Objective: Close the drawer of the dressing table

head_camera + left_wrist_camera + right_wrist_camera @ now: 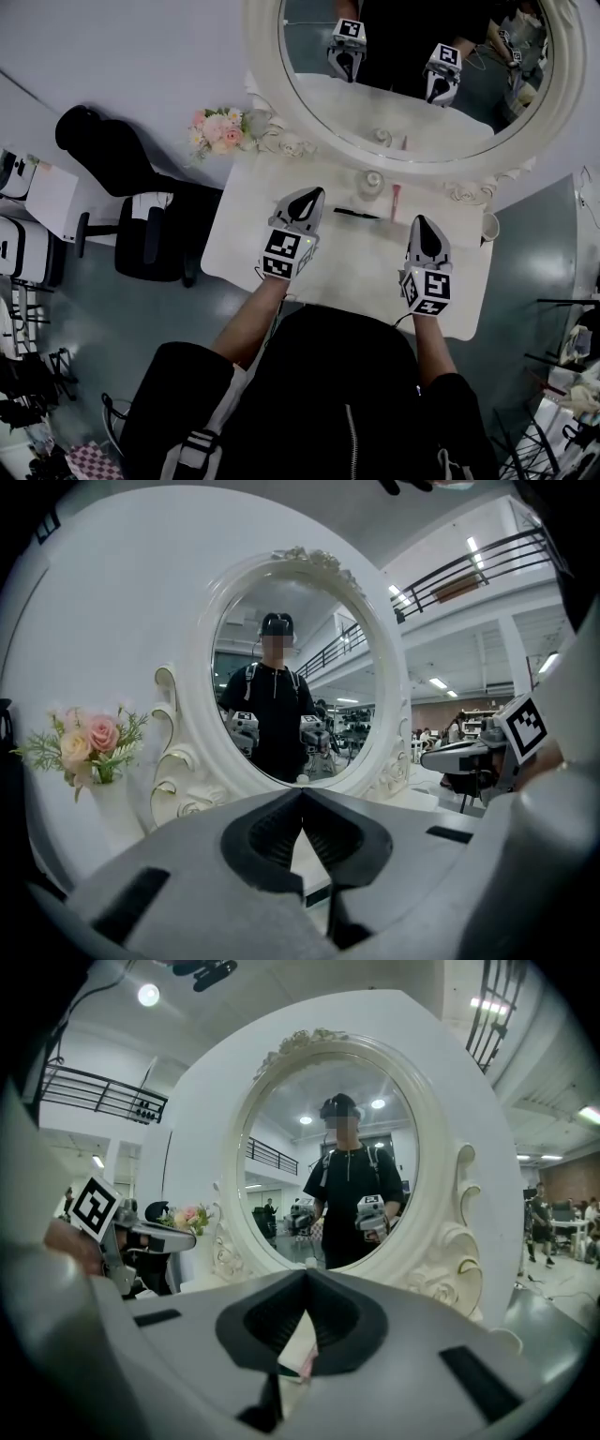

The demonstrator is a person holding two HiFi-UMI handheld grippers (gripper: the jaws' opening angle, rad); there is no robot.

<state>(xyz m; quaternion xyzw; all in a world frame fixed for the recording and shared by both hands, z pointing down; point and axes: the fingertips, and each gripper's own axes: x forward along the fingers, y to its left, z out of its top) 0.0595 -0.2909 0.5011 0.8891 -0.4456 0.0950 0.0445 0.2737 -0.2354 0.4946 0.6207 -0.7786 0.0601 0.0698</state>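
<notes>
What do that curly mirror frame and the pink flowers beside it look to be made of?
Mirror frame: likely painted wood or moulded resin; it is glossy cream-white, with carved scrolls edged in gilt.
Flowers: probably artificial, fabric or plastic; the petals look even and matte, though the pictures cannot settle it.

A black chair (112,159) stands on the grey floor (84,328), with a railed balcony (469,569) overhead.

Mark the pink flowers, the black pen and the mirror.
pink flowers (217,129), head view, on the blossoms.
black pen (356,214), head view, middle of its barrel.
mirror (262,47), head view, left side of its white frame.
</notes>
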